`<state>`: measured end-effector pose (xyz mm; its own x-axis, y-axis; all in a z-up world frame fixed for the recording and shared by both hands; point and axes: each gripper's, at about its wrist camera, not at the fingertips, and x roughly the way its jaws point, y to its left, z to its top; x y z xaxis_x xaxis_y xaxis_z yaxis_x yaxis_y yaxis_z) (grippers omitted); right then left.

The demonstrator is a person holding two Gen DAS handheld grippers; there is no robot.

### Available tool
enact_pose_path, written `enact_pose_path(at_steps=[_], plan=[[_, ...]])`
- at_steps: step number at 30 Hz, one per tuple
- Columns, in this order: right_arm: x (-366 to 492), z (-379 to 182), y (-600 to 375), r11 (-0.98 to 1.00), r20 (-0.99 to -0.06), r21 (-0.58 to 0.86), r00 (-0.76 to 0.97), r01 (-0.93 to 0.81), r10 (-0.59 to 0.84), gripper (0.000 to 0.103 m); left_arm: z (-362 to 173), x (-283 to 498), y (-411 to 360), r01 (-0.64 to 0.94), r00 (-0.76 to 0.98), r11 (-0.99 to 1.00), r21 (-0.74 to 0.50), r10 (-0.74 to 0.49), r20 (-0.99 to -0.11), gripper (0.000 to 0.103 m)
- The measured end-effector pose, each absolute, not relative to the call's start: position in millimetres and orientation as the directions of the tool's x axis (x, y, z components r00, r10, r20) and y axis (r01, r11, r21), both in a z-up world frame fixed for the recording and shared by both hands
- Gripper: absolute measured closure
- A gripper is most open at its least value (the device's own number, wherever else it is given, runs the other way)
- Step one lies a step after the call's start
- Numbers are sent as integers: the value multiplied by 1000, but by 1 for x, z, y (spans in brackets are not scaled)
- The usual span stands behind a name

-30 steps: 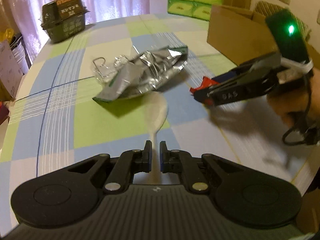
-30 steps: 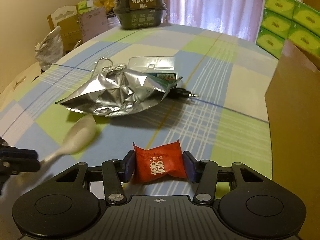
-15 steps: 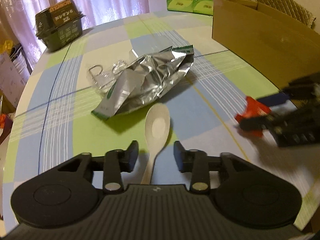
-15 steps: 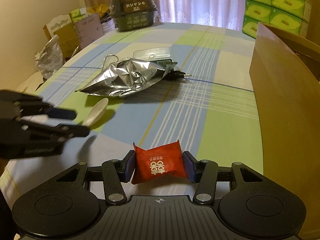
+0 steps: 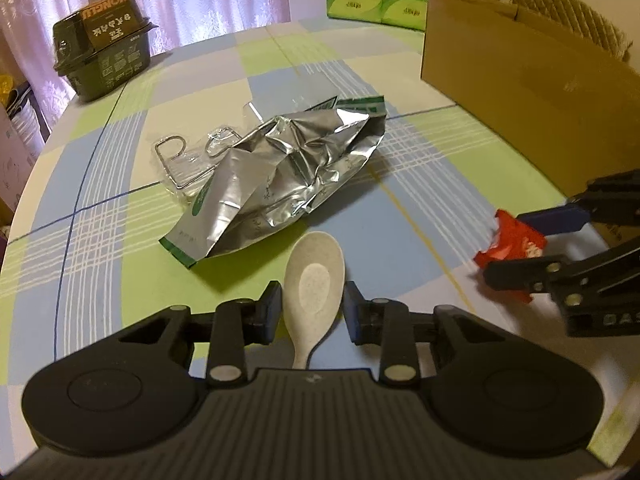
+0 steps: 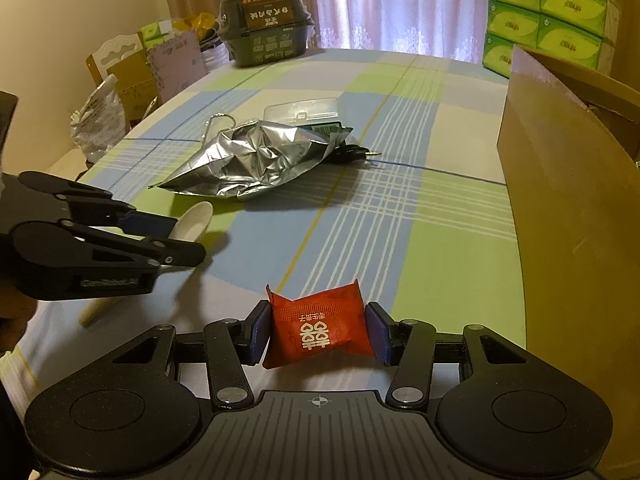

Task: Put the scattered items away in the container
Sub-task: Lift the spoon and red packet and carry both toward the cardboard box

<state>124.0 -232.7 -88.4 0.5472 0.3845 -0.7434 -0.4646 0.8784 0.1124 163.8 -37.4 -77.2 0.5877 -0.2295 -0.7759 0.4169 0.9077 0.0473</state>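
Observation:
A white spoon [image 5: 314,280] lies on the checked tablecloth, its bowl between the fingers of my left gripper [image 5: 313,312], which stands open around it with the pads close on either side. My right gripper [image 6: 318,332] is shut on a red candy packet [image 6: 316,330] and holds it just above the cloth. In the left wrist view that packet [image 5: 512,240] sits at the right edge, near the open cardboard box [image 5: 520,80]. In the right wrist view the left gripper [image 6: 188,236] is at the left, over the spoon [image 6: 196,216], and the box [image 6: 568,200] stands at the right.
A crumpled silver foil bag [image 5: 288,176] lies mid-table over wire hooks in clear wrap [image 5: 180,160], a clear plastic case [image 6: 300,110] and a black cable [image 6: 352,152]. A dark green food box [image 5: 104,60] sits at the far edge. Green tissue packs [image 6: 544,12] are stacked behind the cardboard box.
My left gripper was shut on the spoon's handle, opened, then slid forward so the bowl sits between its fingers. The right gripper drew back with the red packet still in it.

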Motion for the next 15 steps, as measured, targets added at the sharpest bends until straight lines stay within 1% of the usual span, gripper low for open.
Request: enact_pose_path(at_steps=[7, 15], plan=[[112, -75, -233, 885, -725, 74, 585, -460, 364, 50, -62, 141, -33, 402, 595, 915, 20, -245, -765, 76], [96, -48, -237, 896, -679, 48, 644, -441, 354, 50, -36, 120, -41, 416, 623, 909, 30, -261, -737, 76]])
